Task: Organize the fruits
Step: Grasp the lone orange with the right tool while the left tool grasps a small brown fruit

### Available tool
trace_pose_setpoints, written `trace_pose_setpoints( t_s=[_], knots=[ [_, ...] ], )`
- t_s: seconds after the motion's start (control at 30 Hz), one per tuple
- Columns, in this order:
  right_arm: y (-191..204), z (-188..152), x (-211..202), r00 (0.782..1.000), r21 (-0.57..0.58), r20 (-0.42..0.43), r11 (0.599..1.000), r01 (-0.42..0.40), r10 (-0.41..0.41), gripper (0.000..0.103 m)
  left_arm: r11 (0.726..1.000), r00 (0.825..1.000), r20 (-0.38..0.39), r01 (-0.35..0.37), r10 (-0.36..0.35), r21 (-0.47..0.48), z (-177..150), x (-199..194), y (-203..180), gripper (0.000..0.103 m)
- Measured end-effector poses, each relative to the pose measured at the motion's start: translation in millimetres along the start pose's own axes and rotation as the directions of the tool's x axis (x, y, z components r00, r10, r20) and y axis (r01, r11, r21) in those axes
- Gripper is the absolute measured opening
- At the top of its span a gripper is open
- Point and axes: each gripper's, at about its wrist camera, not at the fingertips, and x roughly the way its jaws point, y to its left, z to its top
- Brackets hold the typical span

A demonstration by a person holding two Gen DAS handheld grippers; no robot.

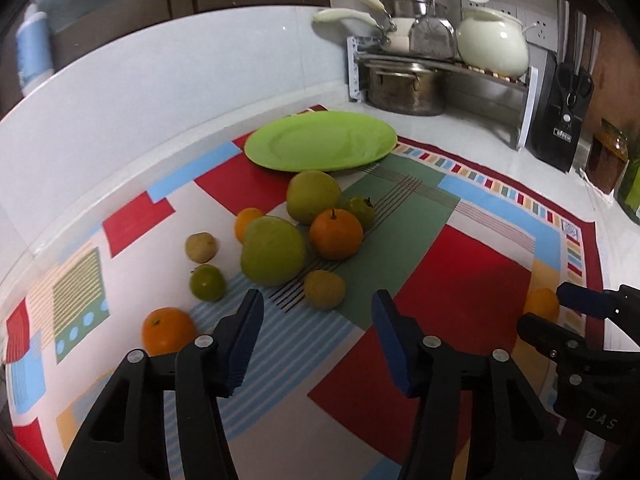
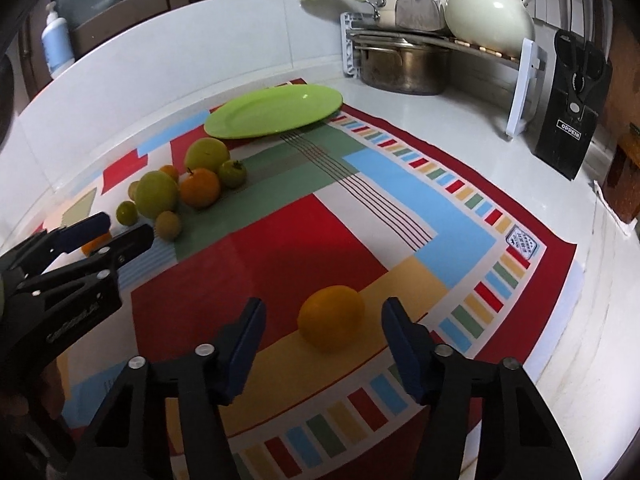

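Cloth [image 2: 400, 216] in bold patches carries everything we see. Its green plate [image 1: 320, 146] sits bare at twelve o'clock, the fruit pile [image 1: 288, 240] just below. Only our right view shows the lone orange [image 2: 331, 318] whole, between the spread right gripper [image 2: 323, 346] fingers; our left gripper [image 1: 318, 338] gapes empty.

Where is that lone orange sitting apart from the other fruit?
In the right wrist view, the lone orange lies on the patterned cloth just ahead of the open right hand-held gripper.
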Motion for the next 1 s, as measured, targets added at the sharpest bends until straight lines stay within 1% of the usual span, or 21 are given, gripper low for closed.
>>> trace_pose_setpoints(
  t_s=[0.1,0.2,0.3,0.4,0.47,0.57,0.73,0.83,1.0],
  knots=[
    [2,1,4,1.0,0.001,-0.008,1.0,0.007,-0.007,0.051,1.0,1.0,-0.019,0.007,-0.007,0.015,1,12,1,0.049],
    [3,2,9,1.0,-0.001,-0.017,1.0,0.016,-0.016,0.044,1.0,0.999,-0.038,0.013,-0.012,0.022,2,20,2,0.043],
    [4,4,10,1.0,-0.008,-0.016,1.0,0.024,-0.024,0.036,0.999,0.999,-0.049,0.026,-0.024,0.03,4,27,1,0.041],
    [6,7,12,1.0,-0.022,-0.012,0.999,0.023,-0.023,0.036,0.999,0.997,-0.065,0.038,-0.036,0.036,6,34,0,0.036],
    [6,9,14,1.0,-0.02,-0.014,1.0,0.017,-0.017,0.036,0.998,0.996,-0.074,0.051,-0.049,0.035,7,38,0,0.035],
    [8,12,14,1.0,-0.019,-0.009,1.0,0.01,-0.01,0.036,0.997,0.994,-0.087,0.067,-0.064,0.033,8,42,0,0.028],
    [11,16,12,1.0,-0.028,0.007,1.0,0.005,-0.004,0.036,0.996,0.993,-0.08,0.085,-0.083,0.024,8,41,2,0.028],
    [12,18,10,1.0,-0.037,0.017,0.999,-0.003,0.004,0.036,0.996,0.995,-0.063,0.082,-0.08,0.03,7,35,1,0.028],
    [13,23,3,0.998,-0.059,0.043,0.998,-0.033,0.036,0.036,0.997,0.996,-0.045,0.081,-0.081,0.009,10,21,2,0.028]
  ],
)
